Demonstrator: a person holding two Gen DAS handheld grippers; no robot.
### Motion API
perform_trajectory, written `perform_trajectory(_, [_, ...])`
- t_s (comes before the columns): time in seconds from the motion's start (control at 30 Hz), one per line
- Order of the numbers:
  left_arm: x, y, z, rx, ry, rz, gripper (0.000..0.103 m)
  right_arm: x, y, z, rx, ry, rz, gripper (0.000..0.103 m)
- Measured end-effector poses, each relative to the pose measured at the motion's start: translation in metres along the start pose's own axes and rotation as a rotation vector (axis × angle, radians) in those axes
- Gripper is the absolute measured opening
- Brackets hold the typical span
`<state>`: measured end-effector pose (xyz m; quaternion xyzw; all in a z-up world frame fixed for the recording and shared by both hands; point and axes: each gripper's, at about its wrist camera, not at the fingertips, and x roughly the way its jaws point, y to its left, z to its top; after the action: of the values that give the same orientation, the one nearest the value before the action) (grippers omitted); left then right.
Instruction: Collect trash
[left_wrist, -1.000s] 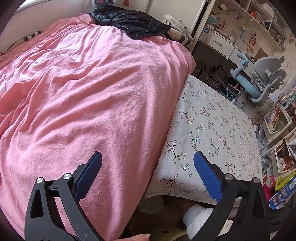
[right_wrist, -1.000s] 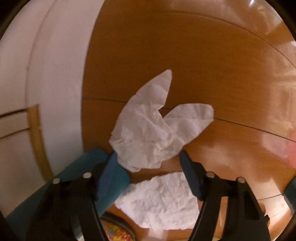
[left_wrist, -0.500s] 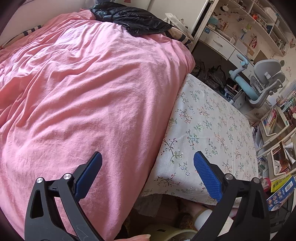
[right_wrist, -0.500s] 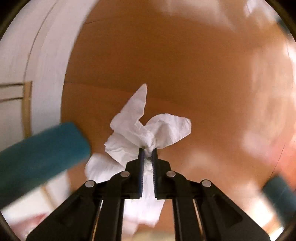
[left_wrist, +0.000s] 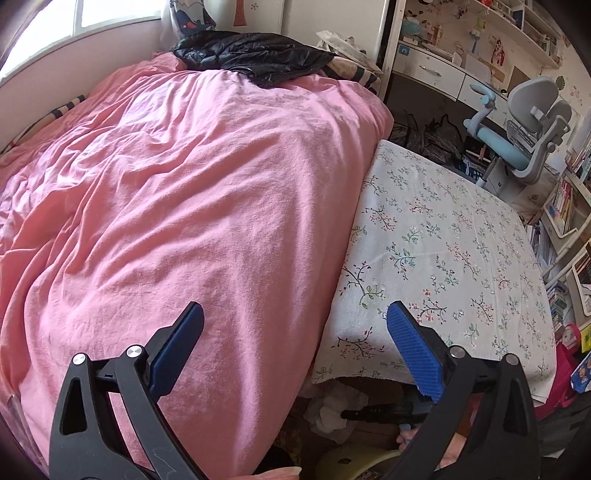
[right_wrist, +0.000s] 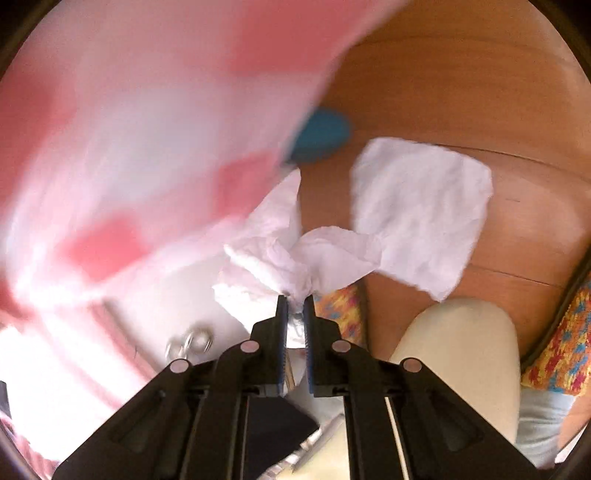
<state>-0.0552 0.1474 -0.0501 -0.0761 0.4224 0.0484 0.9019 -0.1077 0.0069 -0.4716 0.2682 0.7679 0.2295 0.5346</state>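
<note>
In your left wrist view, your left gripper hangs over the bed with its blue pads spread wide and nothing between them. Below them lie the pink blanket and, beside it, the white flowered sheet. Under the foot of that sheet, low in the frame, you can see a crumpled white tissue pinched at the tip of the other, black tool, well below your open pads. A black jacket lies at the far end of the blanket, and a grey and blue desk chair stands by the shelves. The book spines and boxes at the right edge carry print too small to read. The floor under the bed is in shadow and hard to make out.

In your right wrist view, your right gripper has its fingers pressed nearly together on the tissue, which bunches at the tips and fans out ahead of them. A second, flatter tissue lies on the wooden floor just beyond and to the right. A pink and white cloth fills the upper left, too blurred to identify. A teal shape pokes out from behind it, partly covered. A cream rounded object at lower right is cut off by the gripper. No readable writing shows here.
</note>
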Motion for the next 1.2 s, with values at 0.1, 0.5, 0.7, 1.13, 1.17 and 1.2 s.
perform_trajectory(0.1, [-0.001, 0.002, 0.002, -0.008, -0.013, 0.009, 0.096, -0.019, 0.015, -0.024, -0.064, -0.003, 0.065, 0.009])
perform_trajectory(0.5, [-0.014, -0.019, -0.004, 0.065, -0.079, 0.007, 0.096, -0.125, 0.04, -0.095, -0.12, -0.122, 0.168, 0.009])
perform_trajectory(0.7, [-0.027, -0.038, -0.014, 0.153, -0.137, 0.008, 0.096, -0.169, 0.041, -0.15, -0.191, -0.265, -0.048, 0.009])
perform_trajectory(1.13, [-0.034, -0.055, -0.022, 0.225, -0.178, 0.0, 0.096, -0.183, 0.038, -0.159, -0.303, -0.33, -0.44, 0.061])
perform_trajectory(1.17, [-0.035, -0.056, -0.022, 0.227, -0.181, -0.006, 0.096, -0.195, 0.04, -0.158, -0.301, -0.377, -0.444, 0.061])
perform_trajectory(1.2, [-0.037, -0.057, -0.022, 0.226, -0.185, -0.014, 0.096, -0.213, 0.044, -0.16, -0.299, -0.425, -0.442, 0.061])
